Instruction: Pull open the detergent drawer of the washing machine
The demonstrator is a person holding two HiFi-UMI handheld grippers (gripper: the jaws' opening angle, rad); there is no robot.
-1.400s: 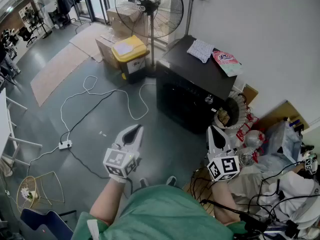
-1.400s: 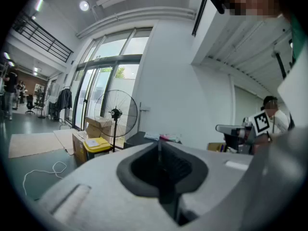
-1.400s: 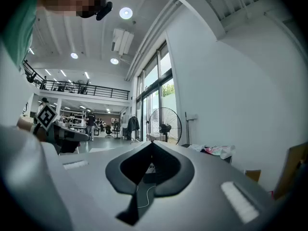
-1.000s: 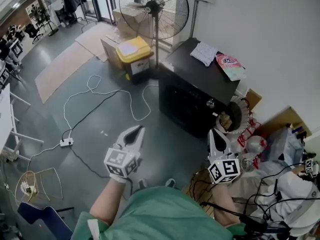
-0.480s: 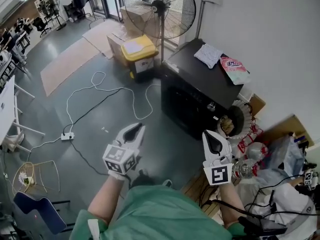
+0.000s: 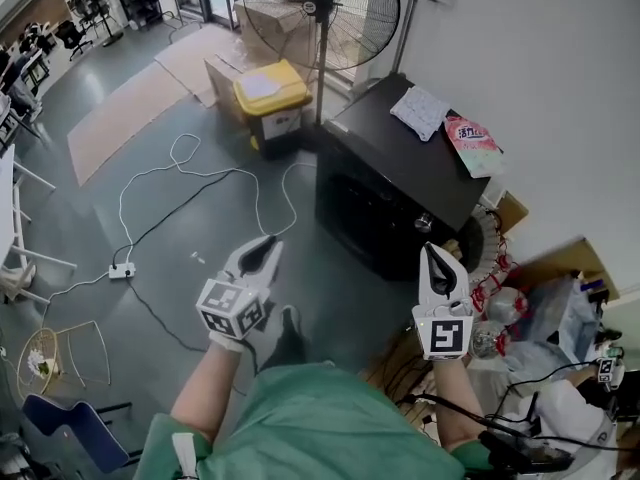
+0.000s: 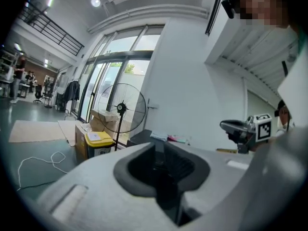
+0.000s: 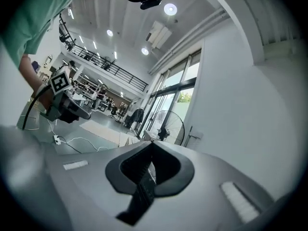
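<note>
The washing machine is a black box against the white wall, with a round knob on its dark front. I cannot make out the detergent drawer. My left gripper hovers over the grey floor, left of the machine and well short of it. Its jaws are opening by a narrow gap with nothing between them. My right gripper is shut and empty, pointing at the machine's near right corner without touching it. The left gripper view shows its own jaws, the machine's top and the right gripper.
A white cloth and a pink packet lie on the machine. A standing fan and a yellow-lidded bin stand behind it to the left. A white cable with a power strip crosses the floor. Cluttered wires and bags lie at the right.
The person has stepped toward the machine, a foot now showing below. Both grippers have moved forward. The right gripper has rolled, so its marker cube now sits square.
</note>
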